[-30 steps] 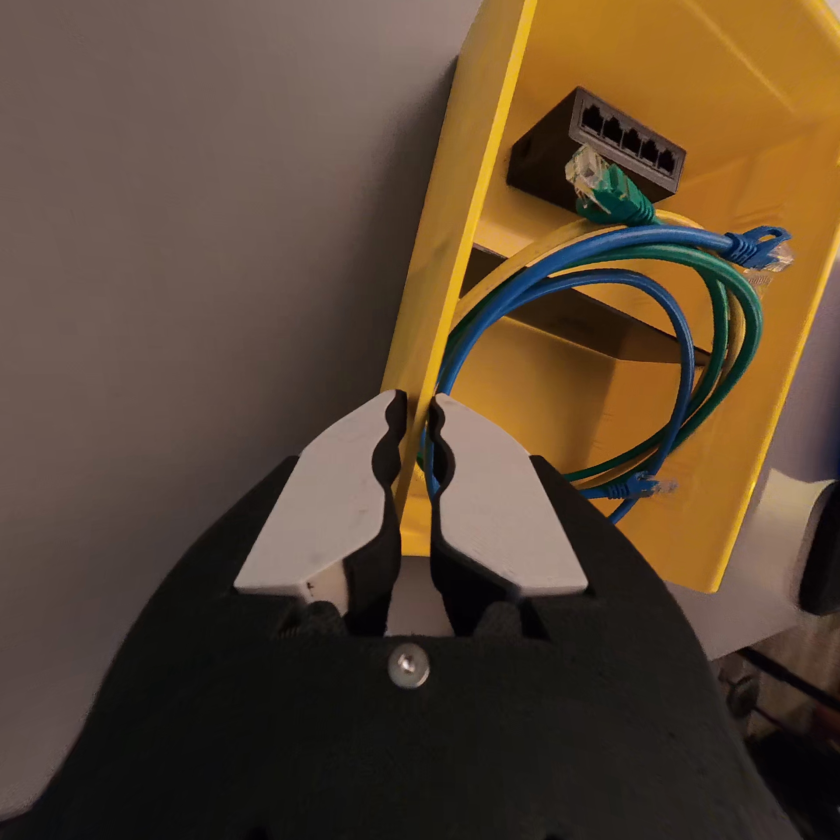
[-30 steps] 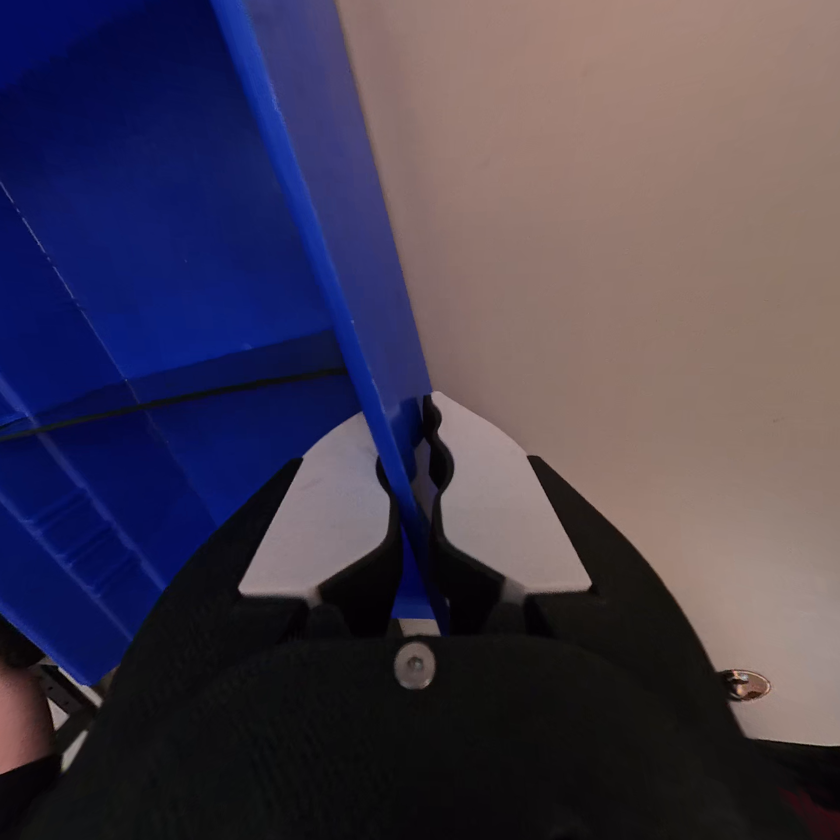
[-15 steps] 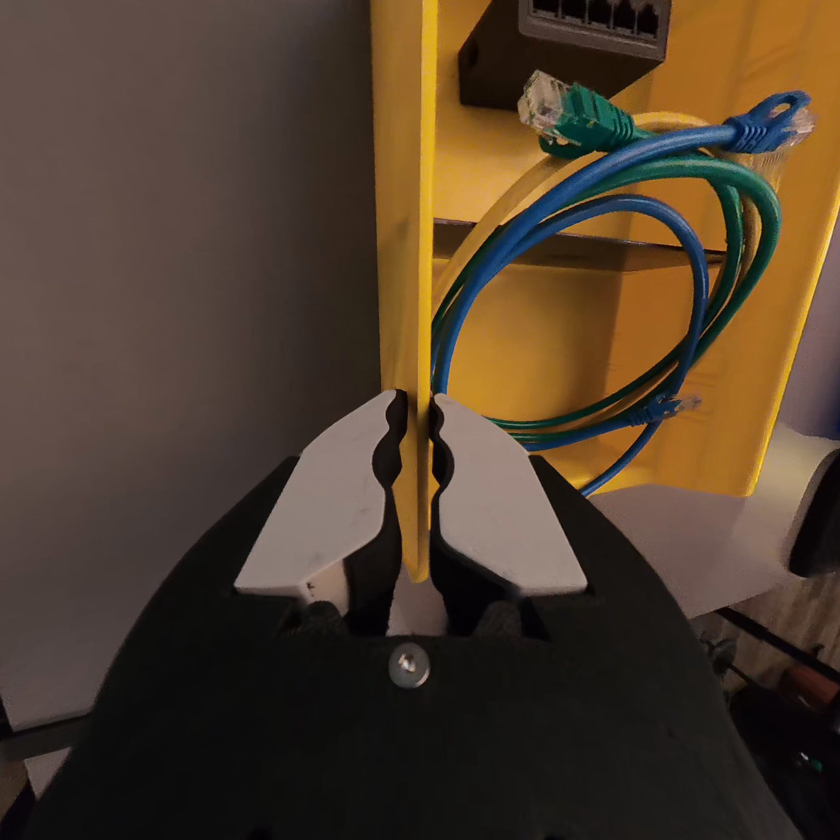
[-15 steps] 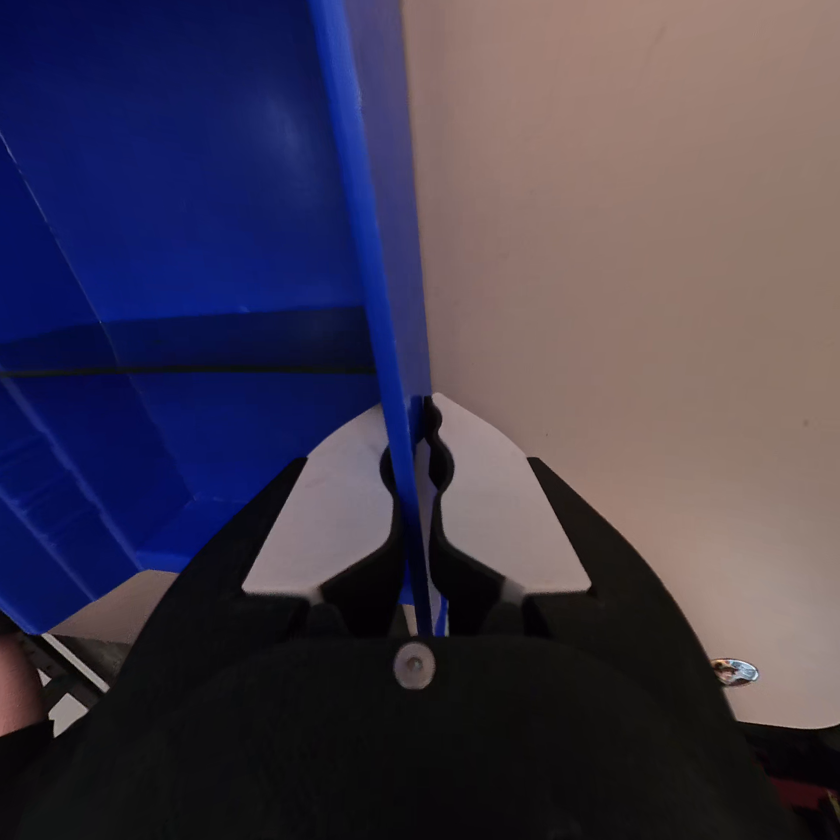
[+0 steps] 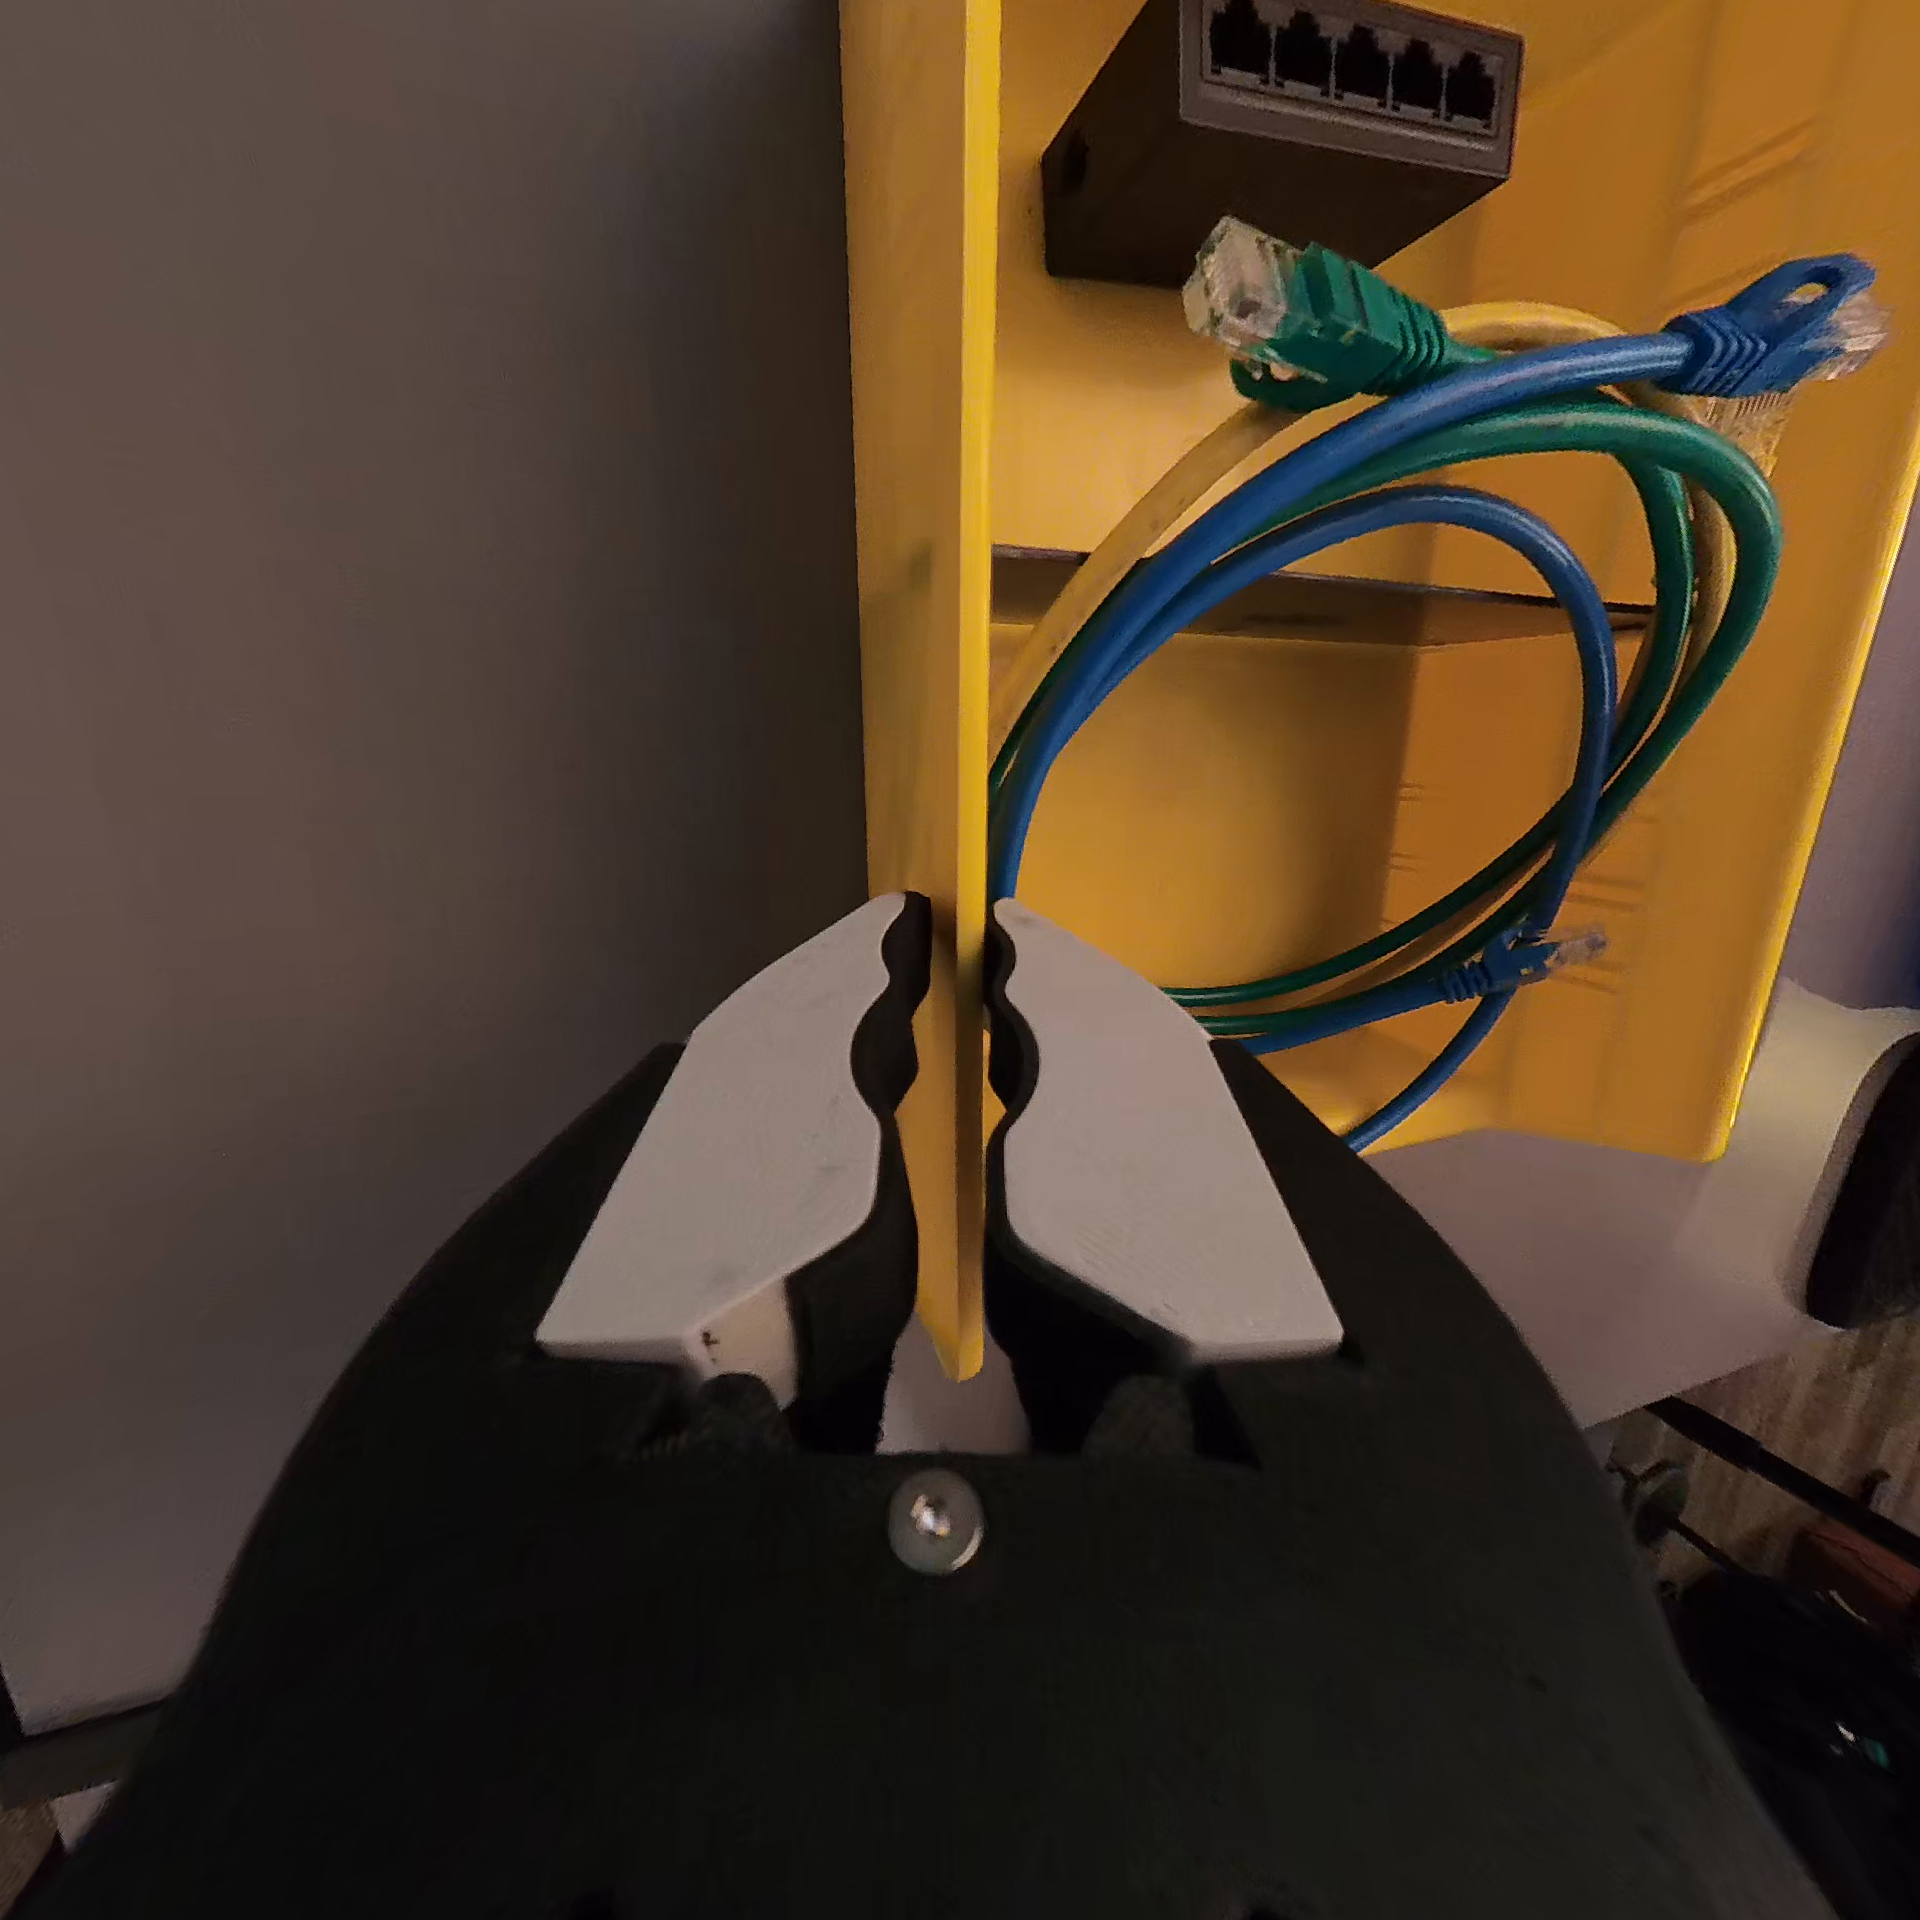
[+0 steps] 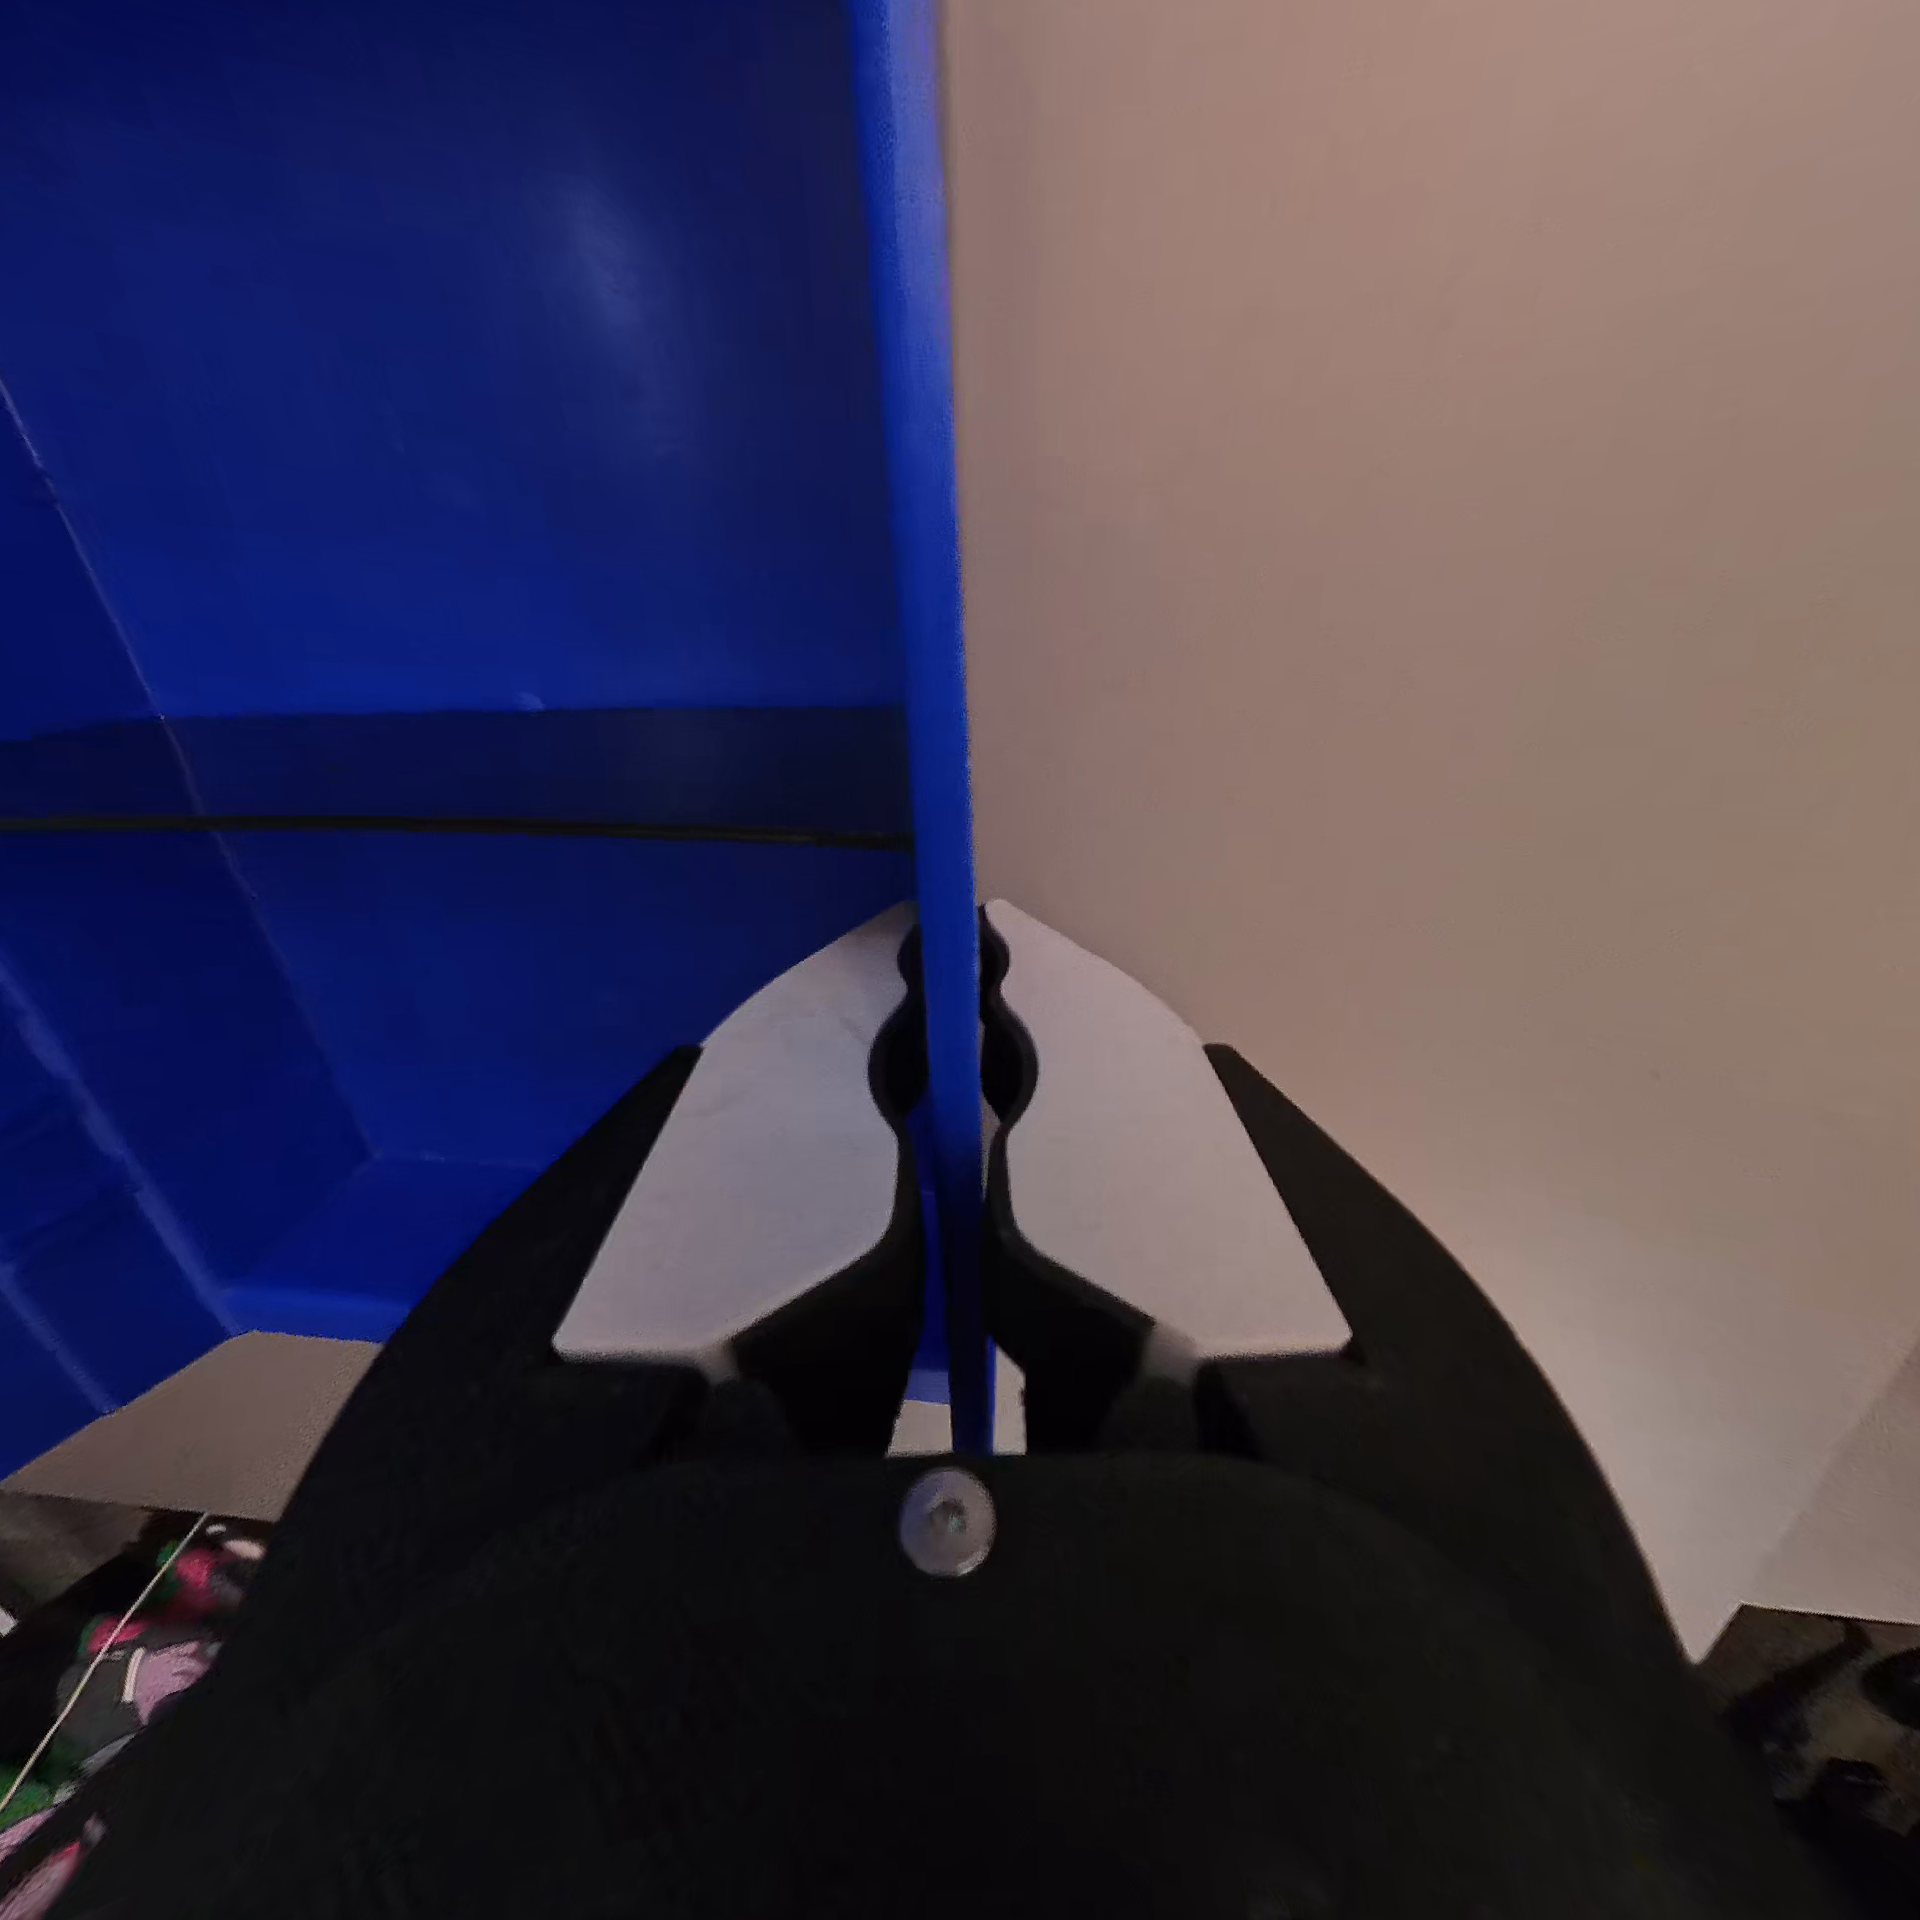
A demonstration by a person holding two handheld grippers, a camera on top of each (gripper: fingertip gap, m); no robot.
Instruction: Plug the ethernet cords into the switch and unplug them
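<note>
So the left gripper (image 5: 956, 935) has its fingers (image 5: 769, 1143) clamped on the side wall of a yellow bin (image 5: 914, 520); the wall runs straight up between the two grey pads and its lower edge sits down near the screw at the base. Inside that bin there's the switch (image 5: 1278, 135), a dark little box up at the top with its row of ports facing out and nothing plugged into any of them; just below it lies a loose coil of cords; the green cord (image 5: 1621, 447) has its clear plug end resting right beside the switch's lower edge, the blue cord (image 5: 1299, 540) loops around with one plug up at the right wall and another lower down near the bottom of the coil, and a yellow cord (image 5: 1143, 499) curves underneath them. The bin sits on a white tabletop (image 5: 1558, 1299).

Over on the other side, the right gripper (image 6: 951, 925) is doing the same thing with a blue bin (image 6: 416, 416); its fingers (image 6: 1122, 1143) are closed on that bin's right wall, which passes straight between them; I can't see anything lying in the part of the bin that shows, only a dark ridge across it.
</note>
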